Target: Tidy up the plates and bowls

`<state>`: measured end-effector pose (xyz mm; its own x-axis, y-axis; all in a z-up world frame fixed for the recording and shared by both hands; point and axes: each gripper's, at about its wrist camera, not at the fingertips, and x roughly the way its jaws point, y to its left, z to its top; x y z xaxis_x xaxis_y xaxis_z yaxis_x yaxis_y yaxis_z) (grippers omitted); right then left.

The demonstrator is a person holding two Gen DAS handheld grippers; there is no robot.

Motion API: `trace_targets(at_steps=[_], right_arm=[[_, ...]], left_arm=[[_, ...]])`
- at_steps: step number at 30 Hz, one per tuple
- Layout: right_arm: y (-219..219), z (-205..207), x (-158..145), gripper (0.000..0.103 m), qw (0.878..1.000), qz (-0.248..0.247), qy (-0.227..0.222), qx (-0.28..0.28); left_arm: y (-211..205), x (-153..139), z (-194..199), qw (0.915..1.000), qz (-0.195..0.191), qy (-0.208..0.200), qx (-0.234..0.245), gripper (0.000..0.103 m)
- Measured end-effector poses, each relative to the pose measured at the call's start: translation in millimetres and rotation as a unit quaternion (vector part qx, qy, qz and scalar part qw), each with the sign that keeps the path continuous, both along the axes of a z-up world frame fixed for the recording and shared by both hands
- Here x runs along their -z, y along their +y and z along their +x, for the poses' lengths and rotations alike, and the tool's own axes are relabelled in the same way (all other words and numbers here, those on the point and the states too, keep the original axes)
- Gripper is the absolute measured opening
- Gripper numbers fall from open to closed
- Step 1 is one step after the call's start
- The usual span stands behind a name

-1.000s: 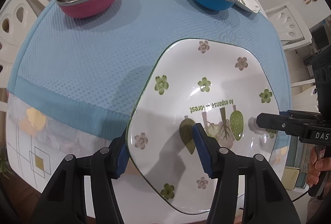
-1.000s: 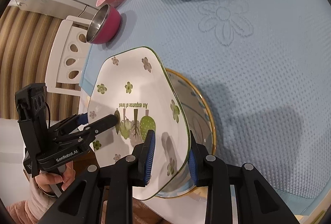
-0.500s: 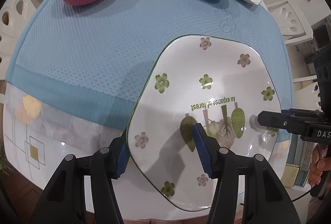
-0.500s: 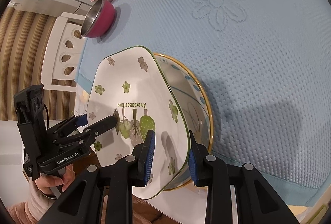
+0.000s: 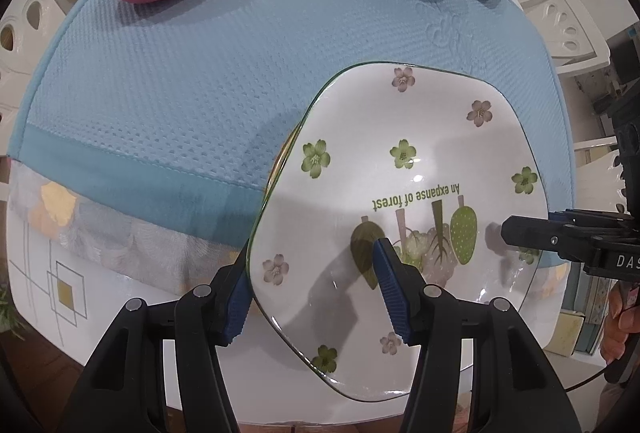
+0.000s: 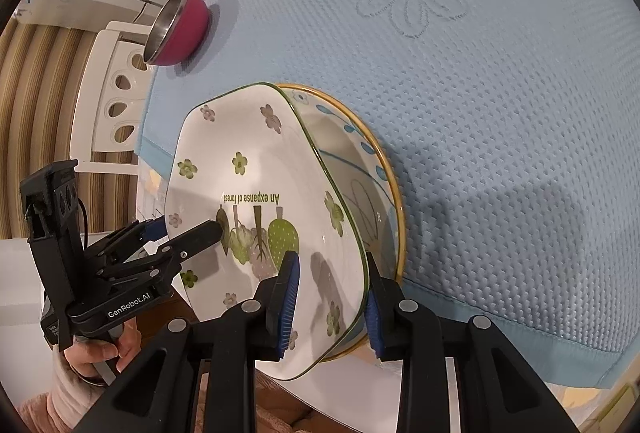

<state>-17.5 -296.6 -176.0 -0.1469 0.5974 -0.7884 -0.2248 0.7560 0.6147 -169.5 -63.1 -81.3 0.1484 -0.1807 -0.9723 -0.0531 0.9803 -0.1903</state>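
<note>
From the left wrist we look down, very near, across the flowered plate [image 5: 400, 169] toward the far bowls. From the right wrist we look leftward. Both views share this plate and the blue mat [image 5: 180, 73].

Both grippers are matte black with silver screws; ribbed blue pads line the fingers [image 6: 289, 303]. The left gripper [image 6: 188, 231] reads "GenRobot.AI"; beneath it, bare skin and a pink sleeve [image 6: 60, 399].

White chairs [image 6: 116, 81] with oval cut-outs stand beside the table [image 5: 48, 273], over striped flooring [image 6: 36, 113].
</note>
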Motion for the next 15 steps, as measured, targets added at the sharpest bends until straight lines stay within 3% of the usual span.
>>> trace_targets(at_steps=[15], right_arm=[[6.3,-0.2,5.2,0.03,1.0,-0.014,0.007,0.009]], left_arm=[[-4.9,8.5,7.1,0.9999,0.002,0.011,0.007,0.053]])
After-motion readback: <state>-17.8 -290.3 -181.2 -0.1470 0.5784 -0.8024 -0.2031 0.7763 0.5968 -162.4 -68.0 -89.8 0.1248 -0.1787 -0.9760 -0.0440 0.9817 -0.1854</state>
